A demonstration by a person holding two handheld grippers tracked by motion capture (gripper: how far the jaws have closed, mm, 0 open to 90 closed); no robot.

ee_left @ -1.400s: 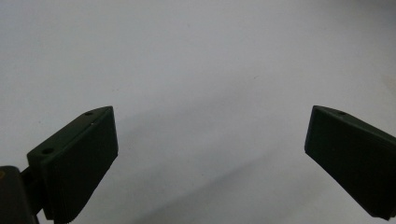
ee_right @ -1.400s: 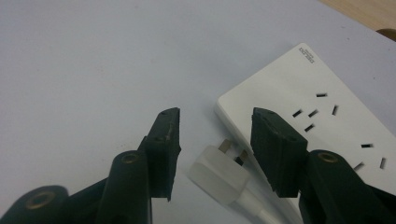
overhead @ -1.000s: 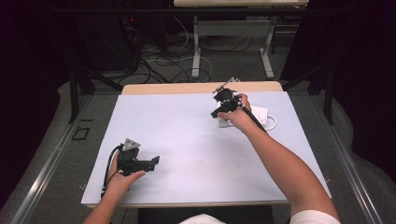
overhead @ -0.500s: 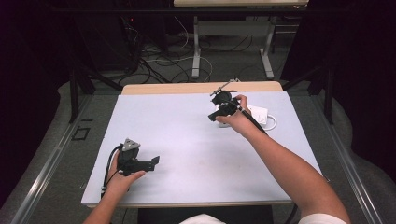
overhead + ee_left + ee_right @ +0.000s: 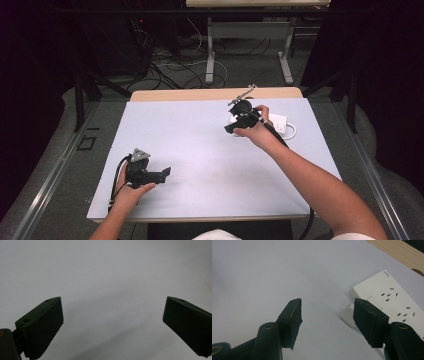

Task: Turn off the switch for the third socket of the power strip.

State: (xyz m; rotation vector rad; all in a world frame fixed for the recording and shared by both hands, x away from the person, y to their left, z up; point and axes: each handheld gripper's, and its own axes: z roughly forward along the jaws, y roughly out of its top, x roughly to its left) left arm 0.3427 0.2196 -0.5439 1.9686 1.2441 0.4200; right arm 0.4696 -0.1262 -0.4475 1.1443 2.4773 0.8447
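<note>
My right gripper [image 5: 230, 128] hovers over the far right part of the white table mat [image 5: 200, 150], just left of a white power strip [image 5: 279, 122]. Its jaws have just been opening and stand apart with nothing between them. In the right gripper view the right gripper [image 5: 327, 303] points at bare mat. The power strip [image 5: 387, 296] and a white plug body [image 5: 347, 313] at its near end lie just beyond the right-hand jaw. My left gripper [image 5: 165, 172] rests near the front left of the mat. In its own view the left gripper [image 5: 112, 302] is wide open over bare mat.
The mat covers a wooden table whose bare far edge [image 5: 200, 94] runs along the back. Past the table are desk legs [image 5: 210, 55] and loose cables [image 5: 170, 65] on the floor. A cable [image 5: 117, 180] trails from the left gripper.
The right gripper has drawn back a little from the power strip, toward the near left, and its jaws stand slightly wider. The left gripper has kept still.
</note>
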